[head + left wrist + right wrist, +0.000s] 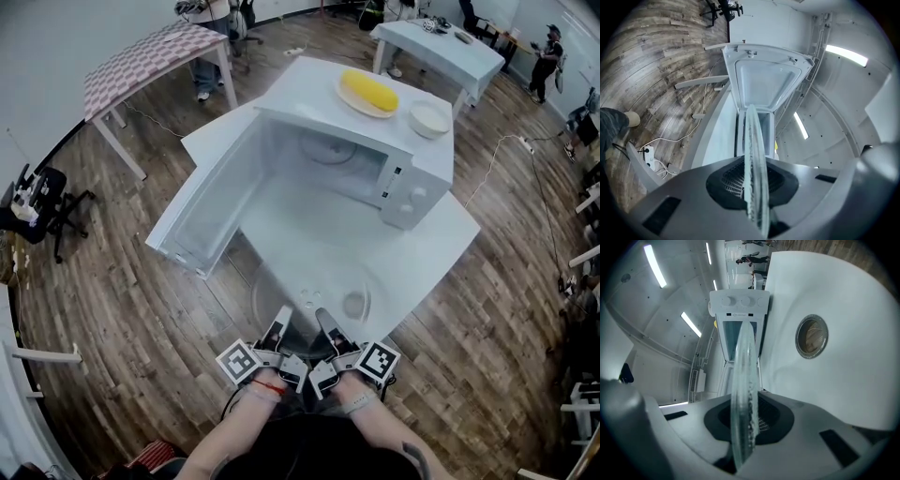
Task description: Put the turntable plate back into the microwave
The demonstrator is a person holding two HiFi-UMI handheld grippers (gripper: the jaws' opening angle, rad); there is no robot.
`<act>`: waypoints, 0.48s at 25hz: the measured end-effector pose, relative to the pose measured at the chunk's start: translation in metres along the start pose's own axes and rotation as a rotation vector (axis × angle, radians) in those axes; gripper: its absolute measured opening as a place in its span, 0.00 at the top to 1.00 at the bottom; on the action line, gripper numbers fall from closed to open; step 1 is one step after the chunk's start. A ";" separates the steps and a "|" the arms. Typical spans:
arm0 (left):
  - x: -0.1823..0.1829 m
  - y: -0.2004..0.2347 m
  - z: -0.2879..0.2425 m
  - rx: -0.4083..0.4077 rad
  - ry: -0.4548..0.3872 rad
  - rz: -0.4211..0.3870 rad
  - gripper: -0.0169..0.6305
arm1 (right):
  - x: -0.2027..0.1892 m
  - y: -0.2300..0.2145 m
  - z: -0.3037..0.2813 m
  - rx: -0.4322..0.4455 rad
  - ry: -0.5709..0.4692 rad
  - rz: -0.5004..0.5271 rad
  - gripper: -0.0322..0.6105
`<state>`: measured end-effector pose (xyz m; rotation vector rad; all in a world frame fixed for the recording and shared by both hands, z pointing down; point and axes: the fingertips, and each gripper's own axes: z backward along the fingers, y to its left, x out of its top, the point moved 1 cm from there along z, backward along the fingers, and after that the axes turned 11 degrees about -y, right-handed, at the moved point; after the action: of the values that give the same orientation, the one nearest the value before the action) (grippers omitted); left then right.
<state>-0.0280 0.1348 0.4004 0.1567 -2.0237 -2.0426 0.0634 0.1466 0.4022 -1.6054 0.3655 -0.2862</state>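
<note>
The clear glass turntable plate [309, 292] is held flat just above the near part of the white table [441, 234], in front of the microwave [412, 159]. The microwave's door [208, 202] hangs wide open to the left and the cavity [323, 167] looks bare. My left gripper [278, 325] and right gripper [324, 323] sit side by side, each shut on the plate's near rim. In the left gripper view the plate [752, 150] runs edge-on between the jaws of the left gripper [751, 187]. The right gripper [745, 427] clamps the plate [742, 380] the same way.
On top of the microwave stand a plate with a yellow corn cob [367, 91] and a white bowl [429, 118]. A round cable hole [811, 336] is cut in the table to the right. Other tables and people are far off across the wooden floor.
</note>
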 end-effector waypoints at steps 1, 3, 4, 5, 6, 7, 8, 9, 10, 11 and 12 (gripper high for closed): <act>0.000 0.000 -0.003 -0.002 0.007 0.001 0.90 | 0.002 0.000 -0.002 -0.001 -0.007 0.000 0.88; 0.000 -0.001 -0.011 -0.005 0.024 -0.003 0.90 | 0.006 0.001 -0.006 0.000 -0.024 0.003 0.88; 0.000 -0.001 -0.015 -0.005 0.031 -0.004 0.90 | 0.008 0.001 -0.009 0.001 -0.031 0.004 0.88; 0.001 0.000 -0.018 -0.003 0.037 -0.004 0.90 | 0.010 0.001 -0.012 0.001 -0.037 0.004 0.88; 0.002 0.001 -0.021 -0.002 0.042 -0.003 0.90 | 0.011 0.001 -0.014 0.000 -0.042 0.004 0.88; 0.003 0.001 -0.025 -0.003 0.048 -0.003 0.90 | 0.012 0.000 -0.016 -0.001 -0.046 0.003 0.88; 0.003 0.001 -0.029 -0.006 0.053 -0.004 0.90 | 0.014 -0.001 -0.019 -0.001 -0.051 0.003 0.88; 0.004 0.001 -0.032 -0.009 0.057 -0.002 0.90 | 0.015 -0.001 -0.022 -0.001 -0.055 0.004 0.88; 0.004 0.001 -0.035 -0.010 0.061 0.001 0.90 | 0.017 -0.001 -0.024 0.000 -0.059 0.007 0.88; 0.004 0.001 -0.038 -0.011 0.063 0.005 0.90 | 0.018 -0.001 -0.025 0.001 -0.062 0.008 0.88; 0.004 0.002 -0.040 -0.009 0.065 0.008 0.90 | 0.019 -0.001 -0.027 0.000 -0.065 0.007 0.88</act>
<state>-0.0212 0.0956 0.4013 0.2094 -1.9728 -2.0150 0.0701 0.1148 0.4045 -1.6091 0.3206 -0.2278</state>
